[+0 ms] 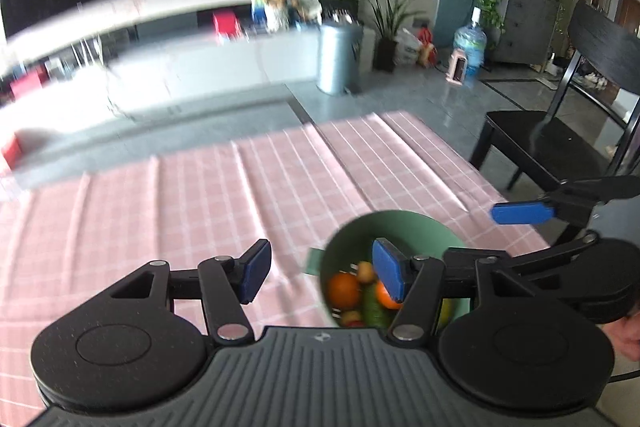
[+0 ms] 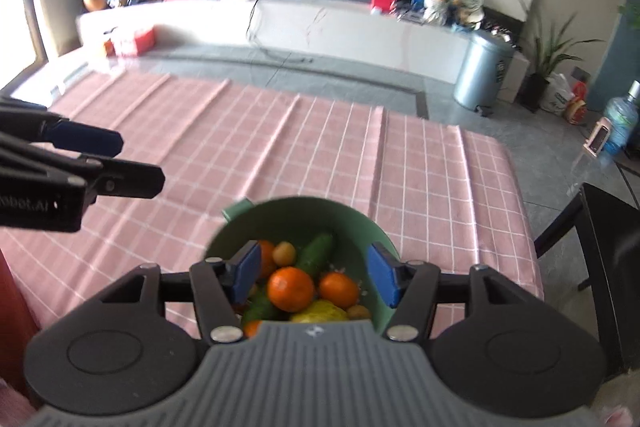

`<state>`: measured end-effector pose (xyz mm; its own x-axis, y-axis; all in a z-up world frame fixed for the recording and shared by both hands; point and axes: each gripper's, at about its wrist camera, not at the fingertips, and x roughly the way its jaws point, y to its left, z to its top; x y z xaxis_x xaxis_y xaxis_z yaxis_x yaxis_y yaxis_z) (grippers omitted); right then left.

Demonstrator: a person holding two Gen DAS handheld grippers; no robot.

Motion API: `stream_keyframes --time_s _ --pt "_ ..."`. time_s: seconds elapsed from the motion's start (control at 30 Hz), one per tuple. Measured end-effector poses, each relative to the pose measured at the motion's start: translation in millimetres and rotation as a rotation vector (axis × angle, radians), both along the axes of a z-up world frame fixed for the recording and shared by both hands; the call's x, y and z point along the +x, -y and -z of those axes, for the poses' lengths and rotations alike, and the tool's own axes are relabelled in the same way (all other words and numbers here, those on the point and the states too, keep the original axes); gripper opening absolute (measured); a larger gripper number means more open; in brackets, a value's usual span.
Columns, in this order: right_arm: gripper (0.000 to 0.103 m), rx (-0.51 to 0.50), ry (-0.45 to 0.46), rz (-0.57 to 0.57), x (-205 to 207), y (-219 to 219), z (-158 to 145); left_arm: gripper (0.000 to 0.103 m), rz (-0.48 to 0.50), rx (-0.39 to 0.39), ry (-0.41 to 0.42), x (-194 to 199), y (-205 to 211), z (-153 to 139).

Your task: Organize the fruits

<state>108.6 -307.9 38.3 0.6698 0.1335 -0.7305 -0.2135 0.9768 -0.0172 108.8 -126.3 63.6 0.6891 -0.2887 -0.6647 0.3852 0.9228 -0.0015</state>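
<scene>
Right gripper (image 2: 314, 277): jaws wide apart, nothing held, blue pads poised directly above the round pale-green plastic bowl (image 2: 356, 221). Left gripper (image 1: 322, 273): jaws likewise spread wide and empty, positioned over the counter beside the bowl's left rim, its right pad overlapping the bowl opening in the left wrist view.

Contents of the bowl: a large orange citrus fruit (image 2: 291, 289) at centre, a second orange fruit (image 2: 339, 290) just to its right, a dark green cucumber-shaped item (image 2: 316, 251) leaning behind them, a small tan round fruit (image 2: 284, 253), and a yellow fruit (image 2: 319, 310) at the near side. All items touch one another in a loose heap.

The bowl rests near the front right part of the pink checked tablecloth (image 2: 280, 147) covering the counter, with a black chair (image 2: 608, 267) just beyond the right edge.

Risks, by judgement:
- Closing on the central orange may trap a neighbouring fruit, since the pieces are packed tightly.
- The round, smooth skin may slip from flat pads if gripped off-centre.
- A pad catching the bowl rim could tip or drag the light bowl toward the counter edge.
- The two grippers are near each other; a simultaneous reach risks collision.
- Image blur makes exact clearances uncertain.
</scene>
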Motion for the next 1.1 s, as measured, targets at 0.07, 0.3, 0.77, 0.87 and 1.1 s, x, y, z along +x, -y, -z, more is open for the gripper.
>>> stream_keyframes --time_s 0.07,0.3,0.77,0.87,1.1 --pt "0.065 0.025 0.051 0.03 -19.8 -11.9 -13.5 0.073 -0.005 0.039 0.075 -20.2 -7.3 -5.4" --pt "0.075 0.048 0.191 0.109 -89.0 -62.4 -27.2 0.081 -0.117 0.109 0.217 -65.5 -29.8 -4.6" --pt "0.083 0.015 0.278 0.217 -169.6 -121.7 15.8 0.089 -0.17 0.082 0.205 -108.8 -67.7 31.9" --pt "0.084 0.003 0.276 0.245 -172.8 -121.9 24.5 0.089 -0.18 0.066 0.146 -106.9 -73.6 37.5" --pt "0.084 0.013 0.229 0.262 -171.0 -119.2 41.5 0.089 -0.185 0.055 0.045 -105.7 -80.6 51.3"
